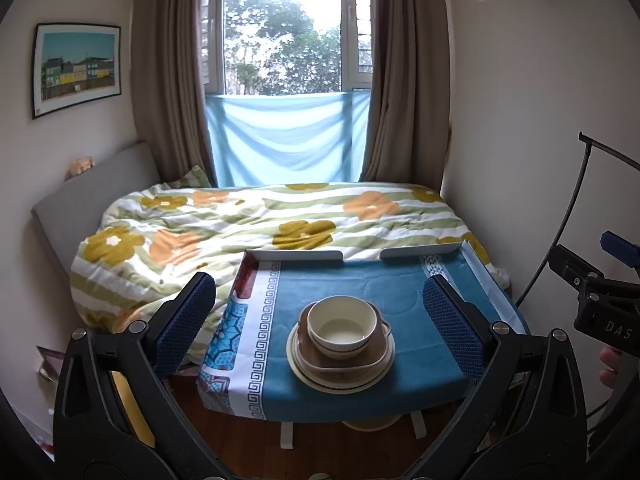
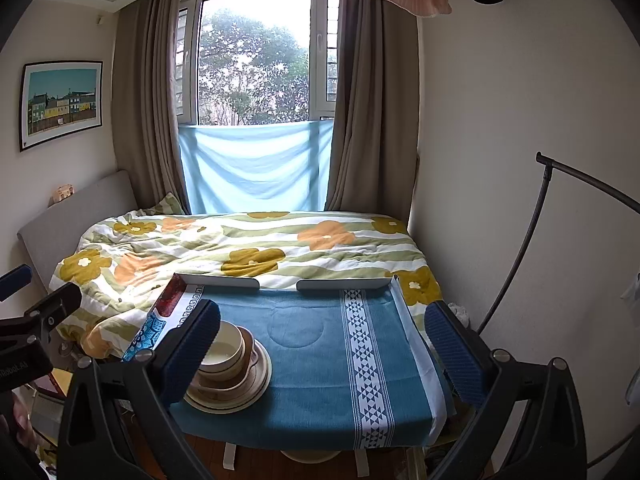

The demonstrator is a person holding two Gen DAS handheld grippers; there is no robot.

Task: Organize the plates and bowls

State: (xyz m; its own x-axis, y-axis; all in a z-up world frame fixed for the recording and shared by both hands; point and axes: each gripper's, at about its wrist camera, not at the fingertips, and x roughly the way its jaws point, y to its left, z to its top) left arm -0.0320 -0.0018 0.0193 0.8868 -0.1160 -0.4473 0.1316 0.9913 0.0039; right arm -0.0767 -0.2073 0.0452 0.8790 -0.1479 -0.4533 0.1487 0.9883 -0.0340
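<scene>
**Daylit room, strong fisheye bend**

Soft daylight enters through the window [image 1: 282, 28], whose glass is blown out white at the top. The bed [image 1: 256, 216] is brightly lit; the floor beneath the worktop [image 2: 304, 364] lies dim. Edges curve and darken into black corners. Focus is sharp.

This is a bedroom in a home. A bed [image 1: 256, 232] with a rumpled floral duvet [image 2: 240, 248] and a grey padded headboard [image 1: 84, 196] fills the far side, under a window [image 1: 280, 28] that looks onto trees and is framed by brown curtains [image 1: 168, 72], with a pale blue cloth [image 2: 256, 168] hung across its lower part. A framed picture of coloured houses [image 1: 76, 68] hangs on the wall, and the floor [image 1: 320, 452] is wood.
</scene>
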